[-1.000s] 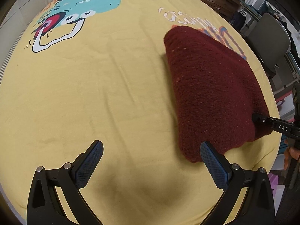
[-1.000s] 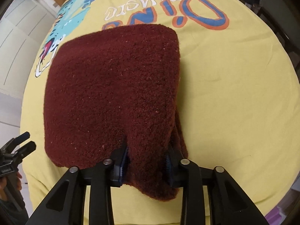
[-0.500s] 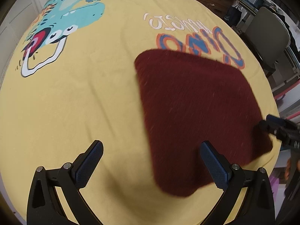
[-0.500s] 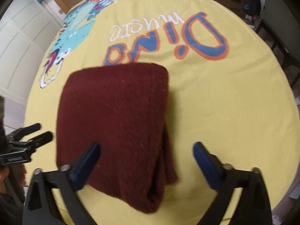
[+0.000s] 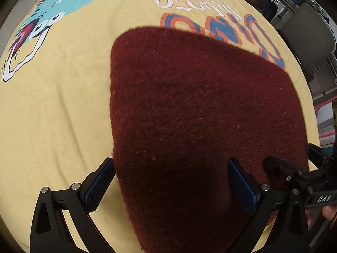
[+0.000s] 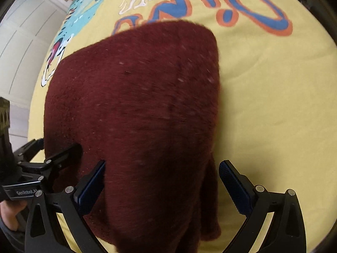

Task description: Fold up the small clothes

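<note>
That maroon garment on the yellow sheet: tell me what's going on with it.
A person with a handheld gripper in each hand is folding the maroon fleece garment on a yellow dinosaur-print sheet. It lies folded into a thick pad. The right gripper has just opened its jaws; they now stand wide on either side of the near edge, gripping nothing. The left gripper hovers open over the other near corner, pads clear of the cloth. Nothing is held right now.

A yellow bedsheet (image 5: 63, 109) printed with a teal cartoon dinosaur (image 5: 69, 6) and blue-and-orange "Dino" lettering (image 6: 248, 6) spreads below me. A grey chair (image 5: 309, 33) stands past its right edge; white panelled cupboard doors (image 6: 23, 40) line the left.
</note>
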